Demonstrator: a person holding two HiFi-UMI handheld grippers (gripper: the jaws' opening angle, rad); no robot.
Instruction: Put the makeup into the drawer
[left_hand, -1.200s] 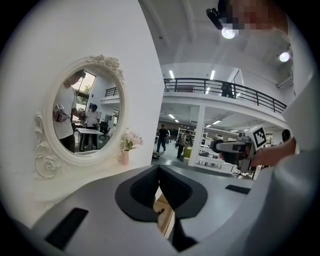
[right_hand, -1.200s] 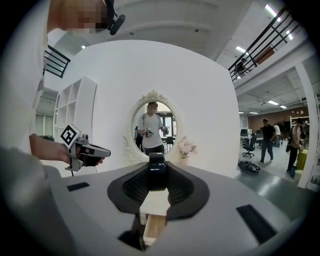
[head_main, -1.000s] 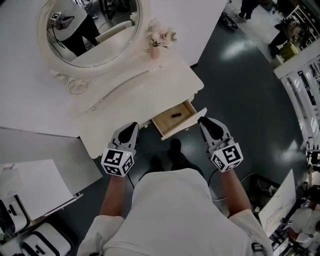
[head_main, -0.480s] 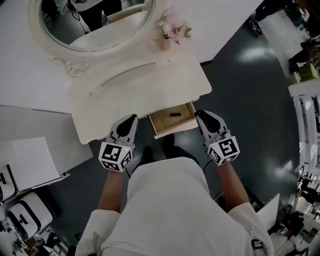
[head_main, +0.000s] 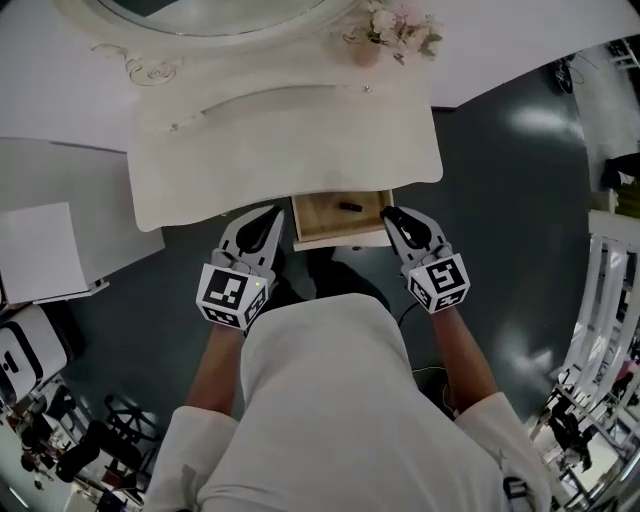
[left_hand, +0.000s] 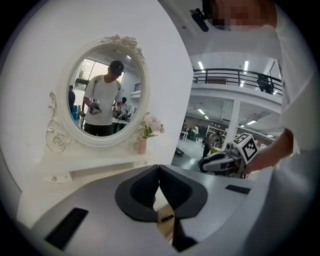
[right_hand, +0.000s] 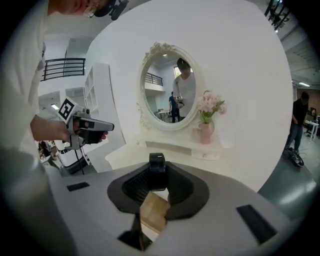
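1. The person stood close up against the white desk (head_main: 280, 140). The open drawer (head_main: 318, 215) jutted from its front edge straight ahead at twelve o'clock.
2. A second before, that drawer had sat farther off and skewed toward one o'clock. Since then both hands had come down and in, so the drawer now lay squarely between the two tools. The oval mirror (left_hand: 105, 100), in full sight earlier from above, had slid almost off the top of the head view.
3. The right tongs (head_main: 390, 214) hung at about one o'clock, at the drawer's right front corner. They were clamped on a black makeup piece (right_hand: 157, 171), which stood upright between the pads at their tips.
4. The left tongs (head_main: 268, 216) hung at eleven o'clock, just beside the drawer's left front corner. Their jaws were together at the tips with nothing between them.
5. A small dark piece (head_main: 349, 207) already lay on the drawer's wooden bottom, toward one o'clock. It was probably more makeup, though too small to tell.
6. I judged the approach nearly done. The carried piece was at the drawer's edge, not yet inside. What remained was to swing it toward eleven o'clock over the open box, lower it past the front panel and let go.
7. A vase of pink flowers (head_main: 385, 30) stood at the desk's far corner at one o'clock, well apart from the work.
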